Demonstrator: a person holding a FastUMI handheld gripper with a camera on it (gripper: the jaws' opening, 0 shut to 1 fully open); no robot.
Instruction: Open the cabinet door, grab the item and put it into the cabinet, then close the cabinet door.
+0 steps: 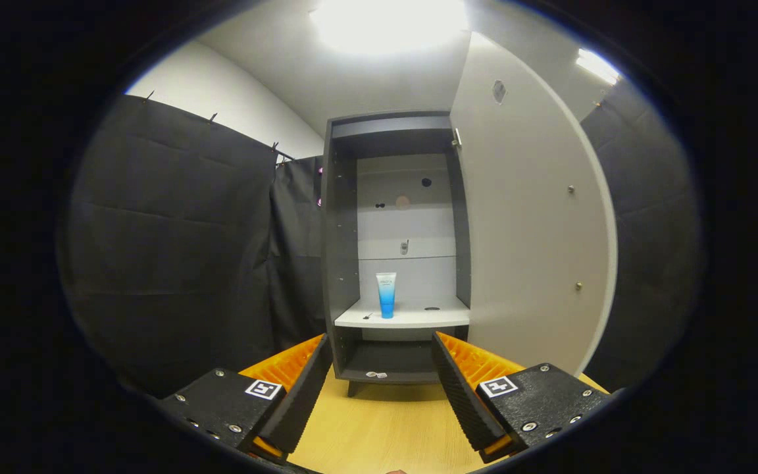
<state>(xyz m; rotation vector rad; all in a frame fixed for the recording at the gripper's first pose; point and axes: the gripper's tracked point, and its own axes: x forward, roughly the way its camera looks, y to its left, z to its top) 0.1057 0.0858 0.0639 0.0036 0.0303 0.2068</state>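
Observation:
A tall grey cabinet (343, 250) stands ahead with its pale door (530, 230) swung wide to the right. On the white middle shelf (412, 318) a blue and white tube (386, 295) stands upright, left of centre. My gripper (381, 349) is open, its fingers spread apart with nothing between them. It is held back from the cabinet, above a wooden table (385, 428), and the tube is well beyond the fingertips.
Black cloth walls (175, 250) close the booth on the left and far right. A lower cabinet compartment (389, 365) lies beneath the white shelf. The open door's edge (606, 263) juts toward me on the right.

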